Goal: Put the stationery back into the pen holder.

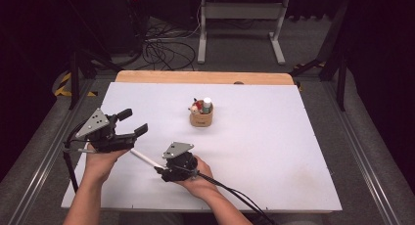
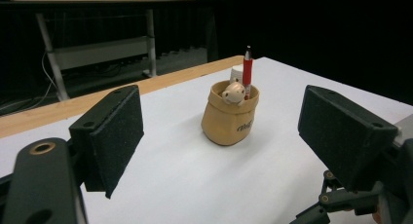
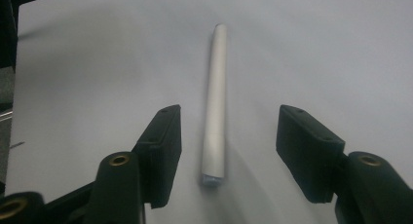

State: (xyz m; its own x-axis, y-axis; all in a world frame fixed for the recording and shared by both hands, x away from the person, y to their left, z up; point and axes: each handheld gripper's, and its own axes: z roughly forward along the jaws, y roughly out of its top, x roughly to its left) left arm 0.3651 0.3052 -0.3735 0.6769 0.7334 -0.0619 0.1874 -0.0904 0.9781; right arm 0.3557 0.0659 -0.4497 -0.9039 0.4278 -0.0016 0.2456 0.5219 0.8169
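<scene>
A white pen (image 3: 215, 102) lies flat on the white table (image 1: 274, 151); in the high view the pen (image 1: 145, 159) runs between the two hands. My right gripper (image 3: 226, 156) is open with its jaws either side of the pen's near end, not touching it; in the high view it (image 1: 164, 172) sits low at the pen's right end. My left gripper (image 2: 221, 136) is open and holds nothing, facing a tan pouch (image 2: 230, 118) that holds a red pen (image 2: 247, 73), a small figure and a white bottle. The left gripper (image 1: 133, 122) hovers at the table's left, the pouch (image 1: 201, 115) mid-table.
A wooden strip (image 1: 203, 77) edges the table's far side. Beyond it stand a white table frame (image 1: 240, 24) and loose cables on the floor. Bare white surface lies to the right of the pouch and the hands.
</scene>
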